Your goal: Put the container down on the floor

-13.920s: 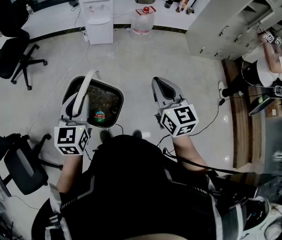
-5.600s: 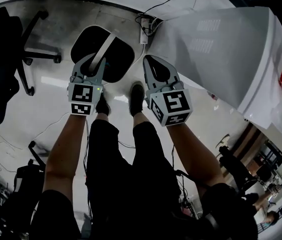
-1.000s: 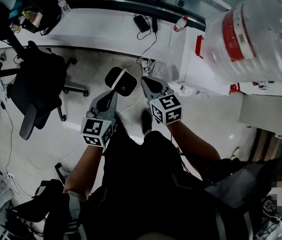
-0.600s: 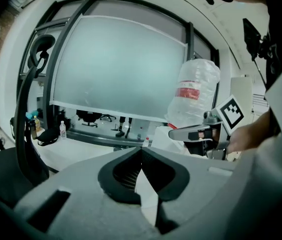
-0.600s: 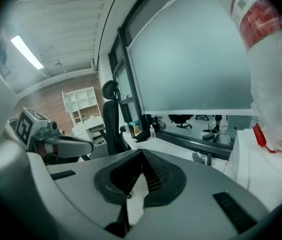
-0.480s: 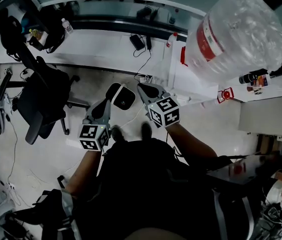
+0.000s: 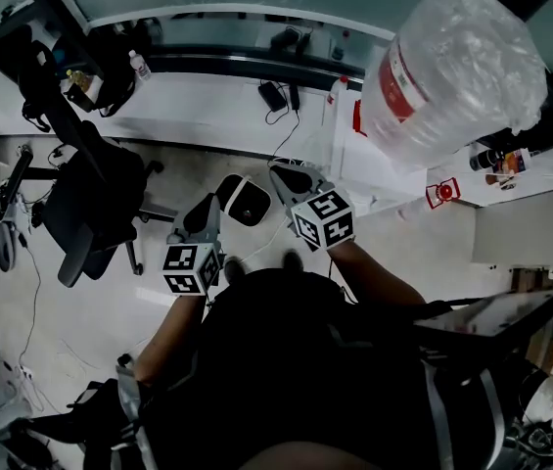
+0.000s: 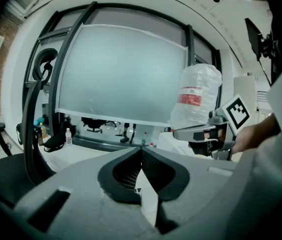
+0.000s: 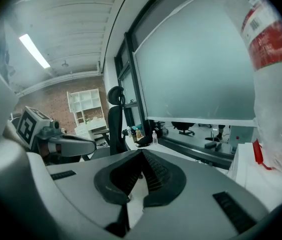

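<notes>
The container [image 7: 245,202], a dark bin with a white handle, stands on the pale floor far below, seen in the head view between the tips of both grippers. No gripper touches it. My left gripper [image 7: 204,207] is raised above its left side with the jaws shut and nothing between them [image 8: 141,149]. My right gripper [image 7: 282,173] is held up above its right side, also shut and empty [image 9: 141,152]. Both gripper views look out level at a window and show no container. Each shows the other gripper alongside: the right gripper [image 8: 206,131], the left gripper [image 9: 67,145].
A water dispenser with a large clear bottle [image 7: 452,62] stands just right of the container. A black office chair [image 7: 90,199] is to the left. A cable and a power strip [image 7: 286,169] lie on the floor behind. A long sill [image 7: 227,62] runs under the window.
Both grippers have risen away from the floor, and the container looks smaller and farther below. Much earlier the left gripper held its handle; the container now rests on the floor.
</notes>
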The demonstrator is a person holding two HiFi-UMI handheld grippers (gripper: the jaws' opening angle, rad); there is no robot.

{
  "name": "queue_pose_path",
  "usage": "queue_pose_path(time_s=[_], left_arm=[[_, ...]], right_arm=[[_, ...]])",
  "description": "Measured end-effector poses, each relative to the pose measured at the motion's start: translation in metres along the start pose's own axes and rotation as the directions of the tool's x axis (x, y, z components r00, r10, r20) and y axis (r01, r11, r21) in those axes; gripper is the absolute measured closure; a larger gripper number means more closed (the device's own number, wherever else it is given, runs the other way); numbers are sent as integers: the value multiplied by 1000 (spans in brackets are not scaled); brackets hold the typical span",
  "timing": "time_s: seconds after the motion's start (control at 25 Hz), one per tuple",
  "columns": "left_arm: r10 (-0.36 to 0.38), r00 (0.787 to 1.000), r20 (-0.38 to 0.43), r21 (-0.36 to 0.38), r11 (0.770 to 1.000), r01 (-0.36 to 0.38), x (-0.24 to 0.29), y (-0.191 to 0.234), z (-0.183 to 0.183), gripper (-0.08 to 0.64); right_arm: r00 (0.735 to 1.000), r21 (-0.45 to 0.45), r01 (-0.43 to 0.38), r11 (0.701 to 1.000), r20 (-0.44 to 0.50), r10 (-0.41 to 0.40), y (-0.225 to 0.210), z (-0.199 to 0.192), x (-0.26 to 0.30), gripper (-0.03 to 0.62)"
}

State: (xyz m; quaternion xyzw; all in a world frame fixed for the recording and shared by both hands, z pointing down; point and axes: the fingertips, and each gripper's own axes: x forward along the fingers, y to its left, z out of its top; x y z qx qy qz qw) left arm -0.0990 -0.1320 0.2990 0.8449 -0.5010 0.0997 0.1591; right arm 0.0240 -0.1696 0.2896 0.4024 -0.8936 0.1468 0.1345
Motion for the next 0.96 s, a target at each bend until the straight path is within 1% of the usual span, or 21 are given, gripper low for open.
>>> queue_pose_path(time_s=[0.12, 0.28, 0.48, 0.68, 0.96], left_arm=[[3, 1000, 7, 8, 1000, -3, -1, 2, 3, 549], [-16, 999, 50, 23, 1000, 15, -3, 1, 14, 549], [6, 1000, 22, 74, 997, -8, -3, 5, 14, 549], [15, 999, 34, 64, 998, -18, -2, 10, 22, 549], [58, 998, 38, 30, 998, -59, -8, 18, 22, 549]], right_arm=[[1000, -11, -14, 1000, 7, 14, 1, 5, 1, 586], [1000, -14, 0, 1000, 9, 1, -2, 7, 1, 586], [1000, -42, -24, 999, 19, 25, 6, 12, 1, 586], [999, -42, -3, 999, 43, 5, 3, 21, 3, 586], [1000, -26, 0, 1000, 23, 0, 2, 17, 0, 586]])
